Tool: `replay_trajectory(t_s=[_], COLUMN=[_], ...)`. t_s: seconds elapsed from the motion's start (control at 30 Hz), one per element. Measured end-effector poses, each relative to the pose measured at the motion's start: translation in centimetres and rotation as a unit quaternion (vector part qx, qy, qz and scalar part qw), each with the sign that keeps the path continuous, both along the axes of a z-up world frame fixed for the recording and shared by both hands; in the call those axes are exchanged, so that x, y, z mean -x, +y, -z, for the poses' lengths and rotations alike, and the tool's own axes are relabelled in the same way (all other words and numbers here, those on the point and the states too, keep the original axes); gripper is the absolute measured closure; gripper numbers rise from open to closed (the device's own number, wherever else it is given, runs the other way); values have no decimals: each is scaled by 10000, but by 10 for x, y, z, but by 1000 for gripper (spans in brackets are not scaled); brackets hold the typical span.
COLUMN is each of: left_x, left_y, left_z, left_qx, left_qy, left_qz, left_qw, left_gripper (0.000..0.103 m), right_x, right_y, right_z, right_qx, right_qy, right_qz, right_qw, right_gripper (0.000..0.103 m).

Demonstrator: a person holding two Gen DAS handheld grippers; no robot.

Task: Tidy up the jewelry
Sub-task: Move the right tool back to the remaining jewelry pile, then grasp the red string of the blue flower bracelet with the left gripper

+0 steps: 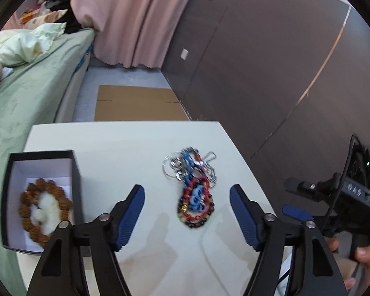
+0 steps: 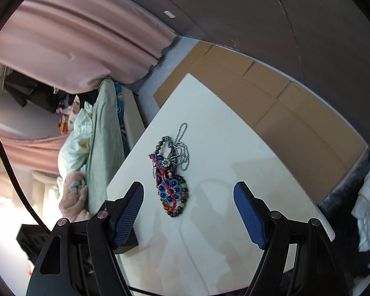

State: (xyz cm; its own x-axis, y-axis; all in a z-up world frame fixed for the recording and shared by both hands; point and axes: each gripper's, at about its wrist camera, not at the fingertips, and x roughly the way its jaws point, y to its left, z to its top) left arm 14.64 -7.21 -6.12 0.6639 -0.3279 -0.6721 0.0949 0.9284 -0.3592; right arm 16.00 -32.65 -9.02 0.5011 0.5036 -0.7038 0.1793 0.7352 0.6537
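Observation:
A tangled pile of jewelry [image 1: 193, 185] lies on the white table [image 1: 125, 148]: red and dark bead bracelets, blue flower pieces, silver ball chains and rings. It also shows in the right wrist view [image 2: 171, 172]. A black box [image 1: 40, 167] with a white lining stands at the table's left edge and holds a brown bead bracelet [image 1: 45, 207]. My left gripper [image 1: 187, 197] is open above the table, over the near end of the pile. My right gripper [image 2: 188, 194] is open and empty, near the pile; it shows at the right of the left wrist view [image 1: 333, 197].
A bed with green sheet [image 1: 24, 93] runs along the table's left side. Flat cardboard [image 1: 138, 103] lies on the floor beyond the table. A dark wall panel [image 1: 259, 61] stands on the right and a pink curtain [image 1: 135, 12] at the back.

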Motion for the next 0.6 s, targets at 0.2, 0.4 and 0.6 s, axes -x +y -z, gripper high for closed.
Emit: replay_trajectory(t_s=[0.2, 0.4, 0.6], left_x=[-2, -5, -13], left_y=[-31, -57, -62], left_z=[16, 34, 51], left_qx=[-423, -893, -1047], left_qy=[80, 107, 241], left_qz=[223, 290, 216], left_qw=[9988, 9955, 9940], left_gripper=[41, 43, 49], right_x=[2, 3, 4], right_y=[-12, -19, -22], right_z=[1, 3, 4], right_qx=[-143, -300, -372], right_qy=[26, 58, 57], right_qz=[71, 30, 18], right_qw=[9999, 9995, 9993], right_gripper=[26, 26, 26])
